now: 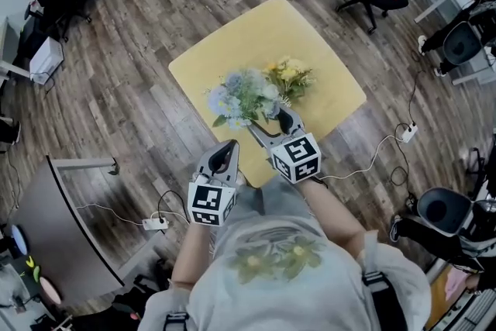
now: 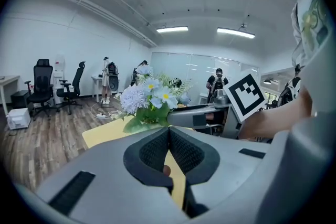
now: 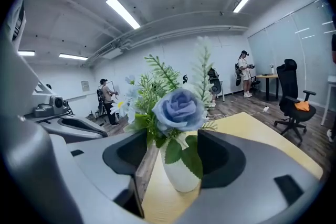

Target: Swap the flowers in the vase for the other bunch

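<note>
**Left gripper** (image 1: 227, 153) (image 2: 169, 132): at the near-left edge of the tabletop (image 1: 256, 31), close to its near corner. In the left gripper view the jaws are clenched pad to pad with nothing between them. It points toward the flowers and is clear of them.

**Blue-and-white bunch** (image 1: 242, 95) (image 2: 149, 99) (image 3: 178, 107): stands in a white vase (image 3: 181, 173), just left of the tabletop's middle, toward the near-left edge. In the head view the blooms hide the vase. The right gripper view shows the vase upright on the yellow top. A blue rose is foremost, with white daisies and green fern sprigs behind it.

**Right gripper** (image 1: 280, 120) (image 3: 172, 136): extends in over the near-right edge beside the near corner, aimed at the vase. The jaws are released and wide apart. The vase stands in the gap at about the level of the tips. Bare surface shows between the vase and the left-hand jaw. A leaf hangs across the right-hand jaw, so contact on that side cannot be told. No pad is seen pressing on the vase.

**Yellow bunch** (image 1: 291, 76): just right of the tabletop's middle, toward the right corner. Its foliage touches the blue-and-white bunch. Cannot tell whether it lies flat or stands.

**Surroundings:** wood floor (image 1: 116, 89) all round the table.
</note>
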Motion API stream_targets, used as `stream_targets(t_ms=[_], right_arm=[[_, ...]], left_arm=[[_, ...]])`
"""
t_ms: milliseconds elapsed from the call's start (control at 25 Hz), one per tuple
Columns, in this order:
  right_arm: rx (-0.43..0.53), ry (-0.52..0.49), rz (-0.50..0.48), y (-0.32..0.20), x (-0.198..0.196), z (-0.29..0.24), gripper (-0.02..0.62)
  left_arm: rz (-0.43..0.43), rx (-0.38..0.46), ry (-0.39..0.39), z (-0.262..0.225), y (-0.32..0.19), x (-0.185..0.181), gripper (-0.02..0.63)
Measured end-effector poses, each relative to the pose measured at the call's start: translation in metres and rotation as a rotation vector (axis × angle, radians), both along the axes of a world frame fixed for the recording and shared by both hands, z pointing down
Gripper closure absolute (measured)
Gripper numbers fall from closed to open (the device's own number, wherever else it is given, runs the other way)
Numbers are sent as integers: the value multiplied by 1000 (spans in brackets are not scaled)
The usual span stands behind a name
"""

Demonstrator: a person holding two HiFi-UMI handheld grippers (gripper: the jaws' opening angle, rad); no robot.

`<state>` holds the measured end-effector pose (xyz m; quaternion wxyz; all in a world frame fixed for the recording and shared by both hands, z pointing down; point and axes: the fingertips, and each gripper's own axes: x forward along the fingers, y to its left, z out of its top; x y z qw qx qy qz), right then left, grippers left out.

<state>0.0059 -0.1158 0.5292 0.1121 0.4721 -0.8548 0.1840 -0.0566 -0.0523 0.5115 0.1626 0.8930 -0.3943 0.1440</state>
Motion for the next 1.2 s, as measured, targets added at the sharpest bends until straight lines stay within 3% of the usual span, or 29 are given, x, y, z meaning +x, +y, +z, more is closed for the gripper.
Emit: stream_targets(t_ms=[280, 480, 520, 560, 640, 1200], right_arm=[[-24, 13, -70, -17, -9, 7, 325], [21, 56, -97, -19, -13, 5, 328], [39, 64, -99, -19, -14, 3, 338], [55, 75, -101, -19, -14, 2, 427], [75, 93, -107, -19, -14, 0, 537], [184, 25, -188, 5, -11, -20, 557]], left_arm=[[-37, -24, -18, 5, -5, 0, 591], [-49, -26, -19, 6, -4, -2, 591], [-51, -28, -21, 7, -4, -3, 591], [-53, -29, -21, 8, -4, -4, 591], [-58, -32, -20, 9, -5, -3, 591], [-68, -23, -20, 8, 3, 2, 591]])
